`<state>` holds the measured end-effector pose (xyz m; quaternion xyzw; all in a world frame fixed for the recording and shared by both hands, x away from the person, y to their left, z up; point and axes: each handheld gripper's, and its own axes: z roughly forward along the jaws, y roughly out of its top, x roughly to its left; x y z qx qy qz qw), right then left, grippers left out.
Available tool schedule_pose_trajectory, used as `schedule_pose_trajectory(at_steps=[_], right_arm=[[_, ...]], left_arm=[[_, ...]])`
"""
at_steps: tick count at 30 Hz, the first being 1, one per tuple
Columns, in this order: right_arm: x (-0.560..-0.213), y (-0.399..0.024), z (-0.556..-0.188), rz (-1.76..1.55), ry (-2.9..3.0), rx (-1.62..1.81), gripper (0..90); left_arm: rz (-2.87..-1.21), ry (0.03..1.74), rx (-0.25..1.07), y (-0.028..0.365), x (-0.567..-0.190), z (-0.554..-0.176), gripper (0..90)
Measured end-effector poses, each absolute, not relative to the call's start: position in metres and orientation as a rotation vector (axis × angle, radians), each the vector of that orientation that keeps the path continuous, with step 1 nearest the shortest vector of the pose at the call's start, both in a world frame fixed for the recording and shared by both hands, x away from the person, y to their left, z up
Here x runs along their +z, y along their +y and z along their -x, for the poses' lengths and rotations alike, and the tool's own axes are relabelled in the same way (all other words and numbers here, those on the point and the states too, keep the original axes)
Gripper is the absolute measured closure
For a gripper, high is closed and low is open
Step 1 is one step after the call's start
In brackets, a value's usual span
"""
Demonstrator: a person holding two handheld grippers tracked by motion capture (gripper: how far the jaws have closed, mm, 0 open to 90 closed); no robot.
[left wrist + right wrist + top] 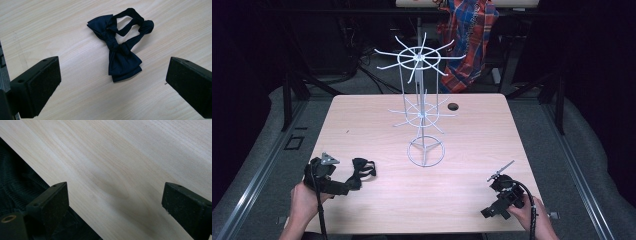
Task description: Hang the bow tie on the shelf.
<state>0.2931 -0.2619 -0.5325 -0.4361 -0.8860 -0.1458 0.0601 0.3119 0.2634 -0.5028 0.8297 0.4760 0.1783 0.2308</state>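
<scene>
Left tongs (113,82) spread wide, nothing between the jaws, hovering just short of the navy bow tie (120,47), which lies flat on the bench (472,135) near its front-left corner. Right tongs (115,207) also agape over bare wood at the front-right edge. White wire rack (422,110) stands mid-bench.

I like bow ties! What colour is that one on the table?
Dark navy blue, the bow tie; the left gripper view shows it best.
</scene>
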Motion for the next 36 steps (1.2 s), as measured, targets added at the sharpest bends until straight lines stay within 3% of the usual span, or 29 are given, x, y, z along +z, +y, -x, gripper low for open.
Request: schedule_pose_trajectory(at_steps=[36], right_arm=[[-0.533,-0.260,-0.291,1.332,-2.678,-0.437,7.2]], left_arm=[[-2.327,1.207,0.468,0.235,-0.506,-0.323,0.2]])
